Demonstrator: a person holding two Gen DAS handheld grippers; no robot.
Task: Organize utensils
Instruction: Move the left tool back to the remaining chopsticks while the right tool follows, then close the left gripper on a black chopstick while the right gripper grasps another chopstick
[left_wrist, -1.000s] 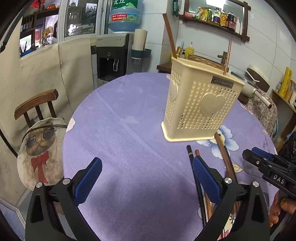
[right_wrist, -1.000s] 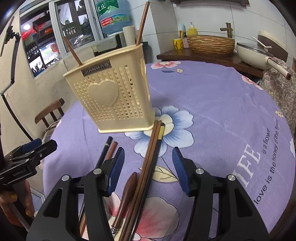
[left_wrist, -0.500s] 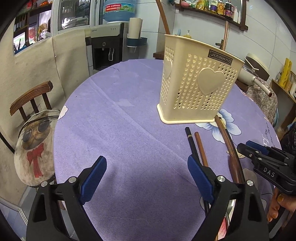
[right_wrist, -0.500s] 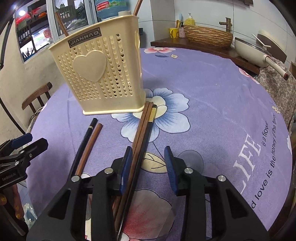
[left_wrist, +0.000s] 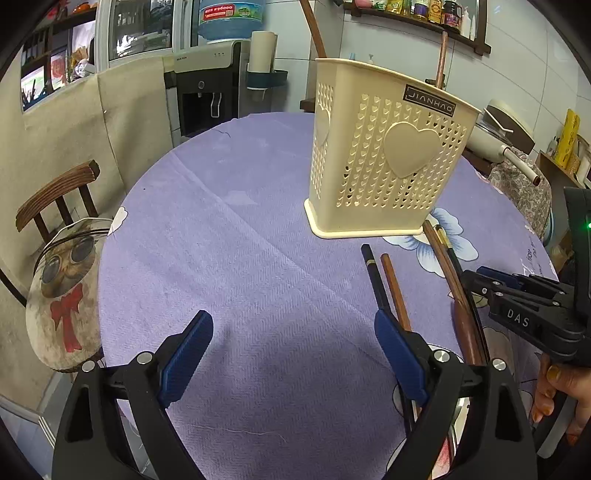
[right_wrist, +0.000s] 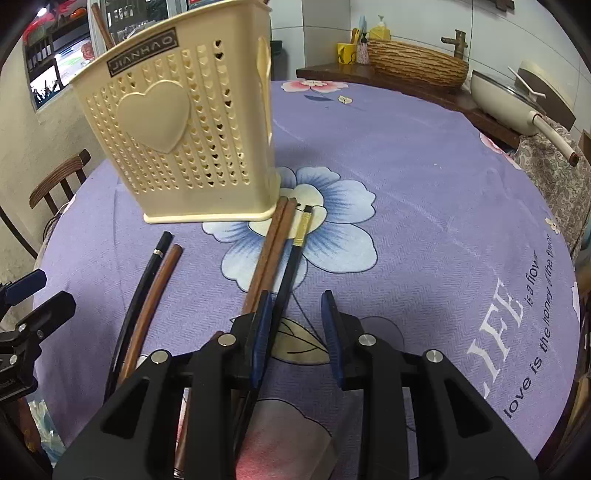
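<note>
At the left edge of the right wrist view, the left gripper (right_wrist: 33, 295) shows only as a blue-tipped black finger poking in; the left wrist view shows its jaws spread wide over bare purple tablecloth (left_wrist: 240, 280) with nothing between them. Right of it, at lower left of centre, a black chopstick (right_wrist: 147, 280) and a brown chopstick (right_wrist: 159, 288) lie side by side, touching or nearly so. Above them, at upper left, the cream holder (right_wrist: 184, 129) stands upright on the table with a couple of sticks already poking out of its top. At centre a brown pair (right_wrist: 271, 251) runs from the holder's foot down toward the camera, and just beside it lies a black chopstick with a gold band (right_wrist: 295, 254). The right gripper (right_wrist: 295, 332), bottom centre, is closing: the gold-banded stick passes between its blue pads, close against the left one, though I cannot tell whether it is pinched yet.

These sticks look light, stiff, thin and smooth, so they will likely roll or pivot in a loose grip. A hold near the middle, squarely across the shaft, should keep one level; pinching close to the cloth risks catching the fabric or the neighbouring brown pair.
</note>
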